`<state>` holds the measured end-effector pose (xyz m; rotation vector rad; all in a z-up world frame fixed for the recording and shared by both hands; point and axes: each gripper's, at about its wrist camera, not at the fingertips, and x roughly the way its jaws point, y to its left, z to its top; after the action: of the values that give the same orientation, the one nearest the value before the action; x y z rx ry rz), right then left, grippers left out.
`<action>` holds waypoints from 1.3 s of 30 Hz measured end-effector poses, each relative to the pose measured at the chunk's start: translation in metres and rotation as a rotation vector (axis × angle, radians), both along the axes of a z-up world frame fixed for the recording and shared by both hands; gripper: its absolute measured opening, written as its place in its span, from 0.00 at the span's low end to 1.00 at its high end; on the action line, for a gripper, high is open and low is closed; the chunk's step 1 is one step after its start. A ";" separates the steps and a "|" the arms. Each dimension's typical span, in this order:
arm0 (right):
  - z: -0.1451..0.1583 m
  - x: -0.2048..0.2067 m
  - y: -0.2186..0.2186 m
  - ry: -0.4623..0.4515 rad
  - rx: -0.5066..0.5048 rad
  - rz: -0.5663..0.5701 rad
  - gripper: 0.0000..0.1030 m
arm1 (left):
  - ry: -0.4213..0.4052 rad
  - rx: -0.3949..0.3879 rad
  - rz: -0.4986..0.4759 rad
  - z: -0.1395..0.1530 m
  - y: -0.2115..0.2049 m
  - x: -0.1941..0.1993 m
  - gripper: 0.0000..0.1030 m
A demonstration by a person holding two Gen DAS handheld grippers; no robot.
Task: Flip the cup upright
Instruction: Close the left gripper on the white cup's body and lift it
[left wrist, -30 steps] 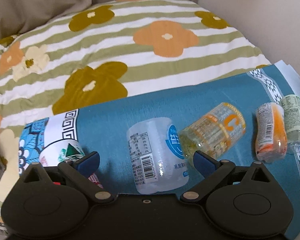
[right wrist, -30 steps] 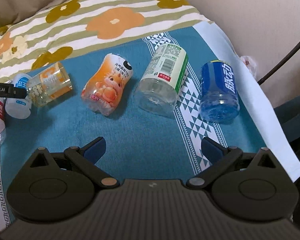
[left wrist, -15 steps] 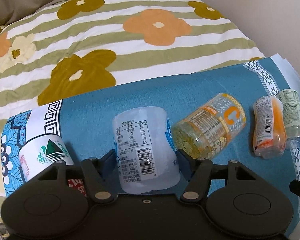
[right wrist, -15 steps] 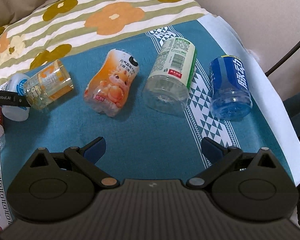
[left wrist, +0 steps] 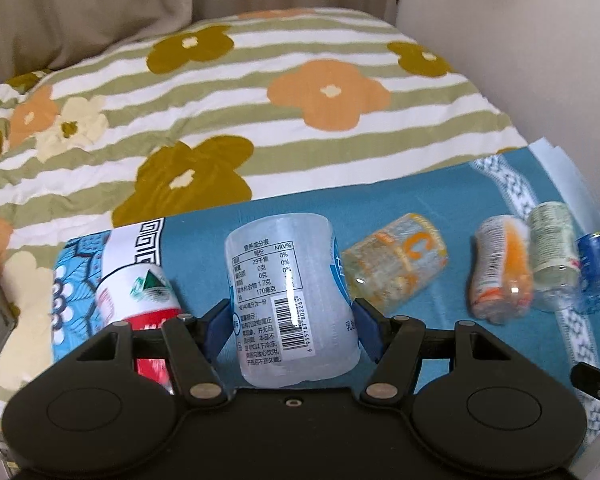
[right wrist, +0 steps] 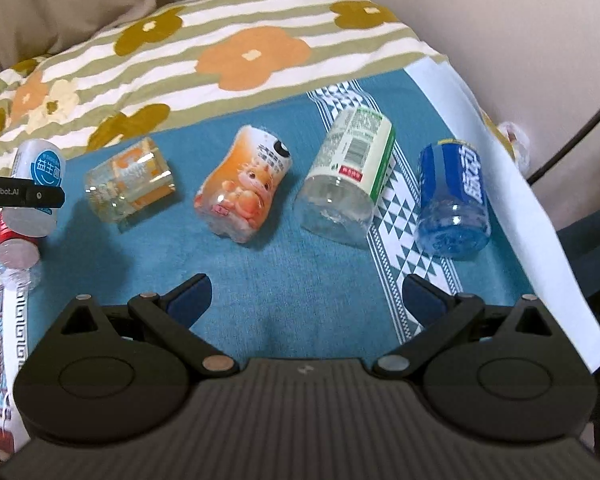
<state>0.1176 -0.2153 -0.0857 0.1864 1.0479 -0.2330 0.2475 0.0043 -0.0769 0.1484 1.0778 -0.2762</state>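
Note:
Several cut-off bottle cups lie on their sides on a teal cloth (right wrist: 300, 272). My left gripper (left wrist: 290, 330) is shut on the frosted white cup (left wrist: 288, 300) with a barcode label, holding it by its sides; this cup also shows at the far left in the right wrist view (right wrist: 36, 188). My right gripper (right wrist: 306, 298) is open and empty, low over the cloth in front of the orange cartoon cup (right wrist: 242, 188) and the green-label clear cup (right wrist: 346, 178).
A red-and-white cup (left wrist: 140, 300) lies left of the held cup. A clear yellow cup (left wrist: 396, 268) lies to its right, then the orange cup (left wrist: 502, 268), the green-label cup (left wrist: 554, 256) and a blue cup (right wrist: 452, 198). A flowered striped quilt (left wrist: 260, 100) lies behind.
My left gripper moved forward around the frosted white cup, closed on it and has lifted it a little. My right gripper stayed open and shifted slightly.

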 end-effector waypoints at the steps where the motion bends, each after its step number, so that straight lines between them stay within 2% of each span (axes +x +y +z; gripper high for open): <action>1: 0.003 -0.003 -0.001 -0.008 0.001 0.011 1.00 | -0.007 -0.003 0.007 0.005 -0.001 -0.007 0.66; 6: 0.015 -0.019 -0.009 -0.033 -0.008 0.076 1.00 | -0.041 -0.013 0.042 0.026 -0.012 -0.047 0.66; 11: 0.024 -0.041 -0.021 -0.062 -0.003 0.138 1.00 | -0.041 -0.022 0.078 0.028 -0.031 -0.090 0.66; 20: 0.010 -0.070 -0.046 -0.063 0.001 0.239 1.00 | 0.003 -0.006 0.087 -0.007 -0.079 -0.146 0.66; 28: -0.020 -0.084 -0.060 -0.038 0.006 0.283 1.00 | 0.046 0.019 0.043 -0.050 -0.112 -0.165 0.67; 39: -0.030 -0.095 -0.072 -0.027 0.013 0.273 1.00 | 0.037 0.032 0.029 -0.064 -0.123 -0.165 0.67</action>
<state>0.0228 -0.2878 -0.1153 0.0562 1.0360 0.0229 0.0826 -0.1189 -0.1406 0.1563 1.1207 -0.2369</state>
